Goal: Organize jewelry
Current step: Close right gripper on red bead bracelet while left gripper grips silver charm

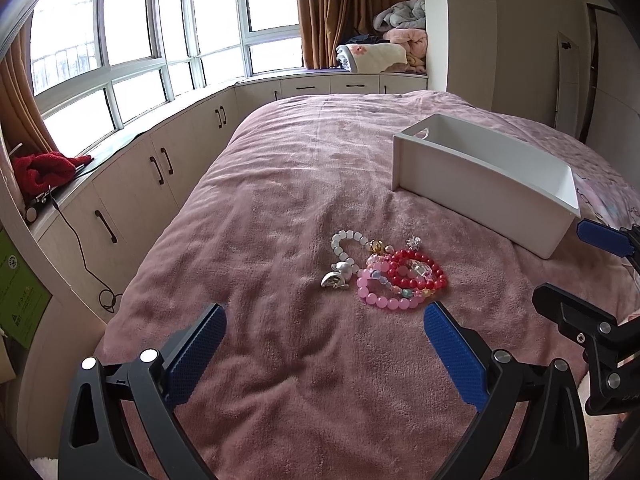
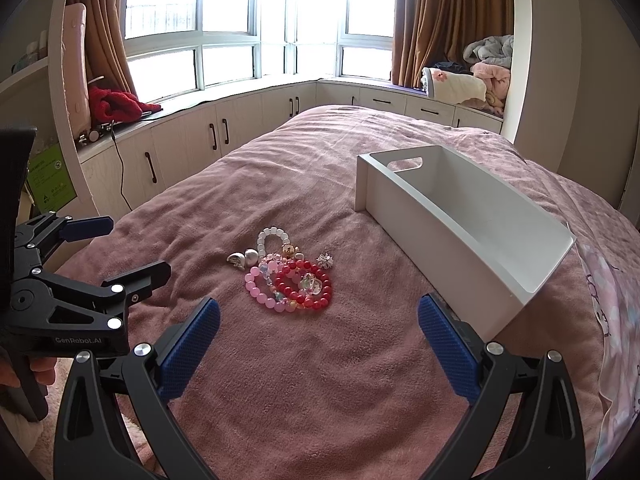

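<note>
A small heap of jewelry lies on the pink blanket [image 1: 280, 208] toward the middle of the bed, nearer its foot than the far window edge; a pink bead bracelet [image 1: 380, 295] overlaps a red bead bracelet [image 1: 420, 270], a white bead bracelet [image 1: 344, 244] loops behind them, and silver charms [image 1: 338, 276] sit just beside it on the window side; a tiny sparkly piece [image 1: 414, 242] rests at the heap's far edge. A white bin [image 1: 472, 184] stands toward the bed's right edge, well apart from the heap, nothing visible inside. The left gripper [image 1: 324, 354] hovers over the blanket short of the beads, fingers spread wide and holding nothing; the right gripper [image 2: 318, 346] hangs likewise released, its right finger [image 2: 448, 348] near the bin's near corner.
</note>
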Demonstrator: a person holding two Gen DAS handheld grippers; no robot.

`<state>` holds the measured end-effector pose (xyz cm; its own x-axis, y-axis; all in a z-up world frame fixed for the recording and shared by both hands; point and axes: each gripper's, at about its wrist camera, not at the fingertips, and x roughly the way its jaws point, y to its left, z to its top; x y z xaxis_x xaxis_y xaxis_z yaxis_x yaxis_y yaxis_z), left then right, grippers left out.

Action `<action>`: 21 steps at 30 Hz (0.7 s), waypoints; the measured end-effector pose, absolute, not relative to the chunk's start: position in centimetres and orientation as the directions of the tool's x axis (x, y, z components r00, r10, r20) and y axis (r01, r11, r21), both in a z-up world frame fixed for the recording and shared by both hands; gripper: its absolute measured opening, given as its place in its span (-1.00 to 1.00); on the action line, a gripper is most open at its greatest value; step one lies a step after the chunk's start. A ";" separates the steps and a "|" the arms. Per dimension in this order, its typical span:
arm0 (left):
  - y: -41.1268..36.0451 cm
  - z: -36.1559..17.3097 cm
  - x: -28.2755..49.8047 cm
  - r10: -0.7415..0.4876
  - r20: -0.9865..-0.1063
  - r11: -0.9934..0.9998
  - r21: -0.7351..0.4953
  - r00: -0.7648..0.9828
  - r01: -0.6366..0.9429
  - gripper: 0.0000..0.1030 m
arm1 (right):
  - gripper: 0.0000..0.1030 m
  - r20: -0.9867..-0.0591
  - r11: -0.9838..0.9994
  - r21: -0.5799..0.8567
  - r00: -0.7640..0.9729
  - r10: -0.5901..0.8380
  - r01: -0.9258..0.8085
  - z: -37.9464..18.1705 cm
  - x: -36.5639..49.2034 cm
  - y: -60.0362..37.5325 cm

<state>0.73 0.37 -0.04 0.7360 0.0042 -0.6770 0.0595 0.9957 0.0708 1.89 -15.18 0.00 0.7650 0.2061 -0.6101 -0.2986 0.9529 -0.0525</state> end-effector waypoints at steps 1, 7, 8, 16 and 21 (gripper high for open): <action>0.8 0.0 1.0 0.001 -0.681 0.997 0.059 0.732 0.053 0.94 | 0.90 -0.614 0.953 -0.042 0.760 0.213 -0.301 0.0 2.0 -15.2; 1.4 -0.1 2.6 0.016 -0.692 0.996 0.073 0.722 0.048 0.94 | 0.90 -0.620 0.955 0.003 0.749 0.234 -0.297 0.1 3.5 -15.7; 1.4 -0.2 2.9 0.022 -0.696 0.996 0.081 0.717 0.048 0.94 | 0.90 -0.619 0.955 0.004 0.749 0.236 -0.298 0.2 3.7 -15.7; 2.0 -2.0 6.6 0.000 -0.760 0.990 0.090 0.650 0.106 0.94 | 0.78 -0.637 0.939 -0.024 0.729 0.251 -0.344 0.0 6.2 -14.9; 1.8 -3.8 9.3 0.001 -0.779 0.976 0.136 0.628 0.168 0.94 | 0.46 -0.677 0.908 -0.038 0.679 0.283 -0.416 -1.1 9.1 -13.7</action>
<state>9.34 1.82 -3.82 0.6276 0.0011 -0.7785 0.1676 0.9764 0.1364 9.09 -13.70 -1.11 0.6792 0.2831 -0.6772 -0.4164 0.9084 -0.0378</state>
